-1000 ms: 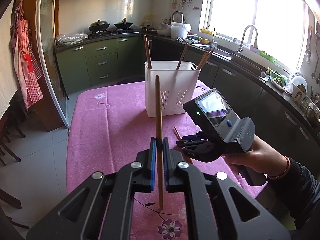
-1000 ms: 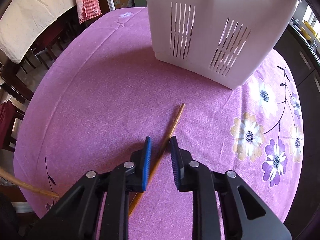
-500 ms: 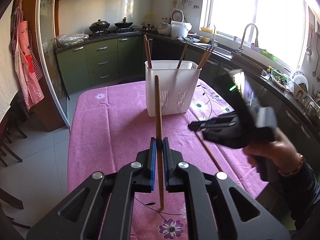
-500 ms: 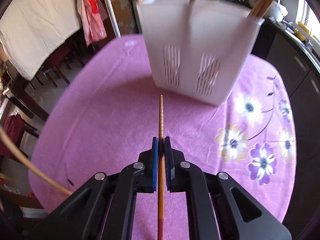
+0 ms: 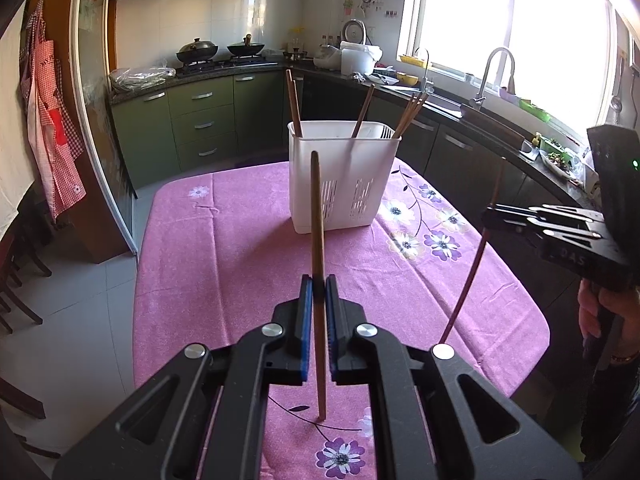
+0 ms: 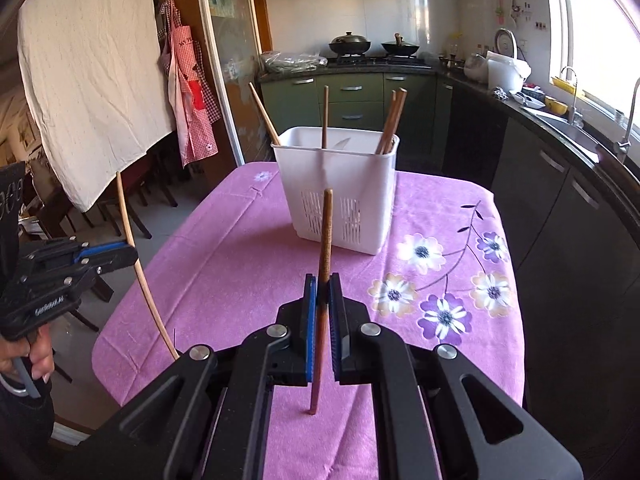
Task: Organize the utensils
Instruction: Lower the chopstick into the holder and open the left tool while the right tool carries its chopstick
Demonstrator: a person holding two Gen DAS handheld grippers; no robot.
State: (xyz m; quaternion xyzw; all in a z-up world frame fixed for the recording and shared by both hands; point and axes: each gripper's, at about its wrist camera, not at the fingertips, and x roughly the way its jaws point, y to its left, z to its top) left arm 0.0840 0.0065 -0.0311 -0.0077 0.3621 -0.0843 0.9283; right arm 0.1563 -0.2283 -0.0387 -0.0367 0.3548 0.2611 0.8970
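Note:
A white slotted utensil basket (image 5: 344, 178) stands on the far part of the table with several chopsticks leaning in it; it also shows in the right wrist view (image 6: 336, 192). My left gripper (image 5: 319, 284) is shut on a light wooden chopstick (image 5: 317, 216), held upright above the table; that gripper shows at the left of the right wrist view (image 6: 120, 254). My right gripper (image 6: 323, 284) is shut on a darker reddish chopstick (image 6: 325, 236), held upright above the table; it shows at the right of the left wrist view (image 5: 490, 216) with its chopstick (image 5: 476, 256).
The table carries a pink flowered cloth (image 5: 224, 248). Green cabinets and a stove with pans (image 5: 198, 50) line the back wall. A counter with sink and tap (image 5: 492, 76) runs along the right. Chairs (image 6: 132, 204) and a hanging white cloth (image 6: 92, 72) stand left of the table.
My right gripper closed on the chopstick that lay on the cloth, lifted it off the table and turned it upright, moving right. My left gripper kept holding its chopstick, barely moving.

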